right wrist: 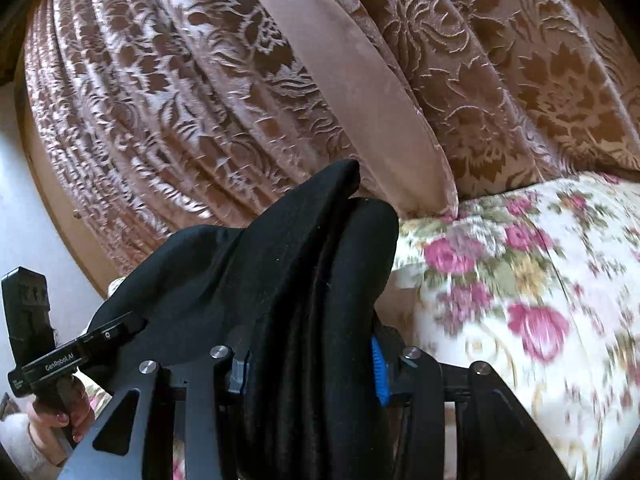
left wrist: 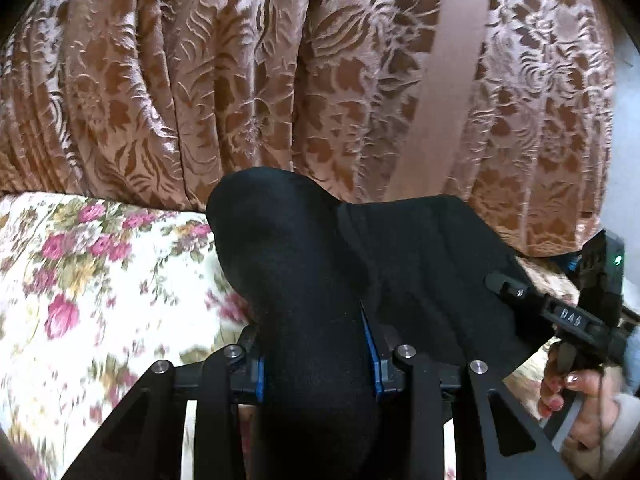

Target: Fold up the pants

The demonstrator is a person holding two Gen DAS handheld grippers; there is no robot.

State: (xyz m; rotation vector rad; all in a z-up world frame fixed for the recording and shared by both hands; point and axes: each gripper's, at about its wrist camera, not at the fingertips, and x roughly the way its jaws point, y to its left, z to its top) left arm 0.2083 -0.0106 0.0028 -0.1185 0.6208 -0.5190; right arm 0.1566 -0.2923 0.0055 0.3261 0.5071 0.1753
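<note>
Bunching thick between both grippers' jaws — black pants [left wrist: 304, 264], draped, creased.

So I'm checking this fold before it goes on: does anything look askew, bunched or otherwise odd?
Nothing damaged or spilled. The black pants are bunched thickly in both the left gripper and the right gripper, lifted above the floral bedspread, with the cloth sagging unevenly between them. That is not a flat edge, so the fold may land crooked.
</note>
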